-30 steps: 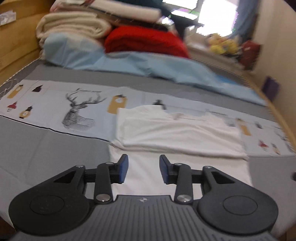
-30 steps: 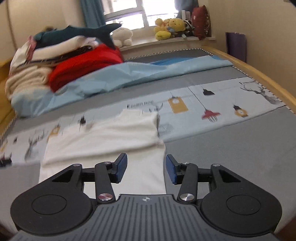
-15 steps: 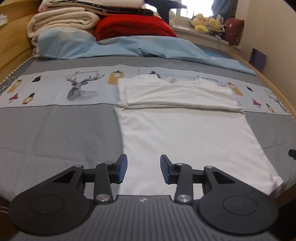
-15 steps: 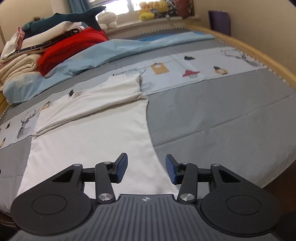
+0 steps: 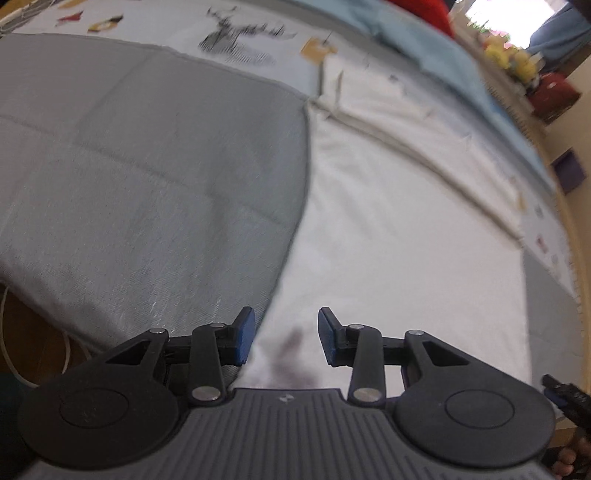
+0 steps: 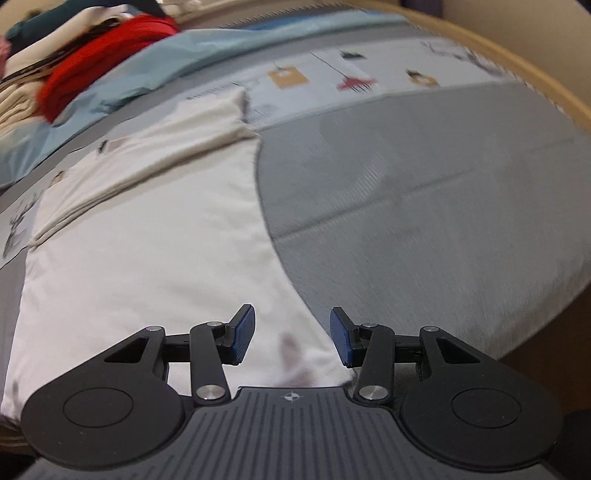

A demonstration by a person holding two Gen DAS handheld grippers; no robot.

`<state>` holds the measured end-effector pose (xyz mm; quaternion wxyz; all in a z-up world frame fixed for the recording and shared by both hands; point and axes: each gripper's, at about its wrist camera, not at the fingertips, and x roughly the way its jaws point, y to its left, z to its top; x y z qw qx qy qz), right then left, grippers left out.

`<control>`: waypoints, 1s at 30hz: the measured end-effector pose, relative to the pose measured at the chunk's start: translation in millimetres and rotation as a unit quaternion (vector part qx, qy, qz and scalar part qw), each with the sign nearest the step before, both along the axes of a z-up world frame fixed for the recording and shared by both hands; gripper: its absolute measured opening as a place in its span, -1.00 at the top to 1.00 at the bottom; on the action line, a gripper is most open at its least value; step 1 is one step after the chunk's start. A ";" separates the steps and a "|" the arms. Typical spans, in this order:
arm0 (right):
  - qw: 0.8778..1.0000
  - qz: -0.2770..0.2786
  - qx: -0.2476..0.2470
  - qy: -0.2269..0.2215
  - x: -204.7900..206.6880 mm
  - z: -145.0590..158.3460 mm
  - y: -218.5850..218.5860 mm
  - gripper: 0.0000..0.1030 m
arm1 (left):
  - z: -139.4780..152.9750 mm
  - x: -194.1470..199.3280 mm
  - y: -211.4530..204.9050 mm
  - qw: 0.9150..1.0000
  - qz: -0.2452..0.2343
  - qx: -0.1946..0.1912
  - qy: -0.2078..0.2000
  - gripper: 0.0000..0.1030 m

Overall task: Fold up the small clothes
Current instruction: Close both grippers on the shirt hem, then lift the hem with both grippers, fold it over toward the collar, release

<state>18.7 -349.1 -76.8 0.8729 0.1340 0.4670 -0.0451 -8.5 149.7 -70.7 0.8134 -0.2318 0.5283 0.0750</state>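
Grey bedspread (image 6: 424, 206), printed strip (image 6: 369, 79) – red blanket (image 6: 99, 70), blue sheet (image 6: 207, 55) behind.

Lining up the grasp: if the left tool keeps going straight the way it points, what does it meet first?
Probably the near left corner of the white cotton T-shirt spread on the grey bedspread; the left tool straddles its edge.

A bed (image 6: 443, 206) under a grey cover fills both views, crossed by a pale printed strip (image 6: 332, 85) with a curved wooden rim (image 6: 535, 74). Folded bedding (image 6: 92, 70), red and blue, is piled at the far end. A bright window (image 5: 517, 16) glares above soft toys (image 5: 513, 62).
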 end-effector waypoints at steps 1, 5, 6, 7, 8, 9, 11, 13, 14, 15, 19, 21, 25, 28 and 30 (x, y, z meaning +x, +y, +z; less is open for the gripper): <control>1.000 -0.003 0.001 0.008 1.2 -3.2 -1.5 0.09 | -2.2 1.2 0.7 1.000 0.000 0.000 0.003 0.20; 0.999 -0.007 -0.009 0.032 5.0 -13.8 -2.8 0.09 | -16.1 3.8 3.7 0.999 0.003 0.001 0.036 0.20; 0.999 -0.007 -0.016 0.035 6.0 -15.6 -2.8 0.09 | -19.9 3.8 3.1 0.999 0.003 0.004 0.045 0.20; 0.999 -0.006 -0.023 0.043 7.2 -18.4 -1.8 0.09 | -22.8 3.9 2.8 0.999 0.003 0.007 0.051 0.20; 0.998 -0.004 -0.029 0.052 8.6 -22.1 -0.7 0.09 | -25.0 4.1 1.7 0.999 0.000 0.007 0.054 0.20; 0.998 -0.001 -0.033 0.061 9.2 -25.3 -0.4 0.09 | -26.8 6.8 0.8 0.998 -0.006 0.008 0.055 0.20; 0.996 0.006 -0.044 0.072 10.1 -30.6 2.2 0.09 | -28.6 8.0 -4.8 0.998 -0.020 0.020 0.061 0.20; 0.996 0.015 -0.054 0.070 9.9 -30.5 5.3 0.09 | -32.0 9.6 -12.8 0.996 -0.036 0.041 0.064 0.21; 0.996 0.016 -0.053 0.070 9.8 -30.8 5.5 0.08 | -32.6 10.8 -16.2 0.996 -0.044 0.052 0.064 0.32; 0.996 0.016 -0.051 0.069 9.8 -30.8 4.7 0.08 | -33.5 11.7 -19.0 0.995 -0.050 0.060 0.063 0.39; 0.997 0.029 -0.038 0.062 7.9 -29.7 4.1 0.75 | -33.1 11.0 -19.8 0.996 -0.055 0.053 0.055 0.89; 0.997 0.031 -0.037 0.057 6.5 -27.6 5.1 0.87 | -29.5 8.3 -19.6 0.996 -0.055 0.050 0.048 0.89; 0.997 0.032 -0.032 0.058 5.5 -25.8 6.8 0.87 | -30.4 4.3 -16.9 0.996 -0.057 0.036 0.060 0.85; 0.996 0.037 -0.041 0.063 5.5 -26.4 10.1 0.83 | -32.4 3.1 -17.9 0.995 -0.059 0.040 0.066 0.84; 0.996 0.038 -0.045 0.067 5.0 -27.3 11.4 0.78 | -32.7 3.5 -18.7 0.995 -0.056 0.040 0.066 0.83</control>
